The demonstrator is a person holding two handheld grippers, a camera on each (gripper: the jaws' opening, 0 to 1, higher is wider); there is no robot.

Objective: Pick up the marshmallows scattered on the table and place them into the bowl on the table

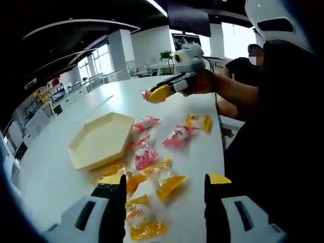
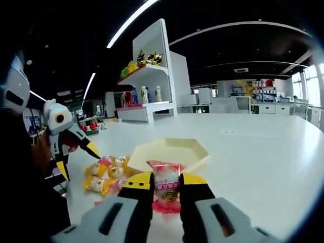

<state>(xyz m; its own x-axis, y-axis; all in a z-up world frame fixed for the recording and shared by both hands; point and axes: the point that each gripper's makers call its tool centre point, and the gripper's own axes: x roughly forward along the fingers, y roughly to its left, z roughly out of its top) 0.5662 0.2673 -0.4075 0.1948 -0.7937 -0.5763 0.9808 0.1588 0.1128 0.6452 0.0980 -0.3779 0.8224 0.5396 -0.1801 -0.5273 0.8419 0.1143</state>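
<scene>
Your right gripper (image 2: 166, 188) is clamped on a pink-wrapped marshmallow (image 2: 166, 186), the packet standing upright between the two yellow-tipped jaws. In the left gripper view that same gripper (image 1: 154, 93) is lifted well above the table (image 1: 61, 167), your hand (image 1: 198, 83) wrapped around its body and your forearm reaching in from the right, the jaws pointing left and slightly down with a bit of pink showing at their tips. From the right gripper view, the bowl (image 2: 169, 152), a pale hexagonal tray, sits just beyond the held packet.

Your left gripper (image 1: 164, 190) hovers low over the table with its jaws wide apart and nothing between them. Just ahead of its tips lie yellow packets (image 1: 164, 178), with another yellow one (image 1: 139, 216) between the jaws' bases. The bowl (image 1: 98, 139) lies to the left of the pile. Pink packets (image 1: 145, 123) rest beside the bowl's right edge, and more lie farther right. In the right gripper view, the left gripper (image 2: 78, 157) hangs tilted above the pile (image 2: 104, 174), jaws spread.
</scene>
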